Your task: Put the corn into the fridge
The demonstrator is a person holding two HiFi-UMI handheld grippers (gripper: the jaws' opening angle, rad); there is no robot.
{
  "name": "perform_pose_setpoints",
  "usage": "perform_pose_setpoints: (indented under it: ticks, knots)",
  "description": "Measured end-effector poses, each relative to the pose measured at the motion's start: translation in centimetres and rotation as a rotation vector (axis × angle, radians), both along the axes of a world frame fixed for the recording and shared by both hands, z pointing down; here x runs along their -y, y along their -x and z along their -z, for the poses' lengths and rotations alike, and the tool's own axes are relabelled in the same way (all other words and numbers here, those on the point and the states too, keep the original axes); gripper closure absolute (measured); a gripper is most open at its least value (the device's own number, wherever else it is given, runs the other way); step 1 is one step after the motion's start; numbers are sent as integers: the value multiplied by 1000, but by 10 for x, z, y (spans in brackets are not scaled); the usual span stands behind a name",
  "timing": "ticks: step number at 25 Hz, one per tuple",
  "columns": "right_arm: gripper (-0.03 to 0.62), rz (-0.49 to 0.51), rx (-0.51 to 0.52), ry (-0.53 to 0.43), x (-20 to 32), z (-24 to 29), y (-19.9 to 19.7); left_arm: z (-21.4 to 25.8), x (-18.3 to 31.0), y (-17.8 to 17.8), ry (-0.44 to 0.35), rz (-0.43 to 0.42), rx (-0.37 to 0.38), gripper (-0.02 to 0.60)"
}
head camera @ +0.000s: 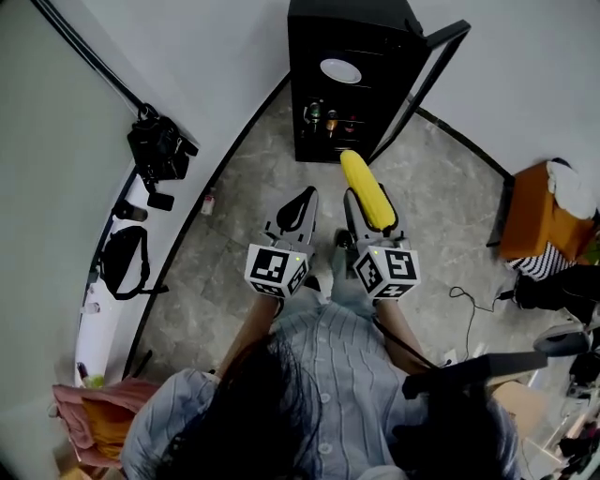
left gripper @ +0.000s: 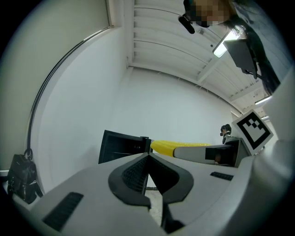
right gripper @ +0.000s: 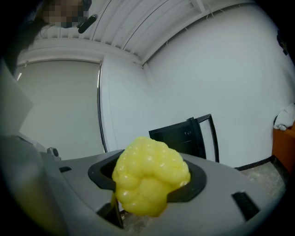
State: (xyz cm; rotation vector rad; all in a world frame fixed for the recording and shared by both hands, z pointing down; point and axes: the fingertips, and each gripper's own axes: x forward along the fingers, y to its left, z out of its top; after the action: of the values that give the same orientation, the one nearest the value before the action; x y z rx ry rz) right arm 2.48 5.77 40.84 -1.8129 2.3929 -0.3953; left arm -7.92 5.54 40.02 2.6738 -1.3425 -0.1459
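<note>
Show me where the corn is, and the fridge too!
corn [head camera: 367, 192]: head view, on the middle of the yellow cob.
fridge [head camera: 347, 13]: head view, on its black top.

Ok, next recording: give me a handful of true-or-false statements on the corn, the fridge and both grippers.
1. The yellow corn cob is clamped in the right gripper. True.
2. The black mini fridge has its door shut. False: the door stands open.
3. The left gripper holds a bottle. False: its jaws are together on nothing.
4. A white round plate lies on an upper shelf in the fridge. True.
5. The corn already lies inside the fridge. False: it is outside, in front of the opening.
</note>
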Motion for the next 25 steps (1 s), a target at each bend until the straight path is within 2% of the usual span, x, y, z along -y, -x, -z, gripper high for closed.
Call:
perform_pose_setpoints:
  ticks: [5,14,25]
  knots:
    - [330,30,-7,20,19,-6,9,-1,20,9,1,18,-2,575]
    - [330,56,21,38,91,-16,-7,-10,84,1,22,54,46,575]
    - [330,106,37,42,200,-12,-46,-5,189,-50,29,70,60,575]
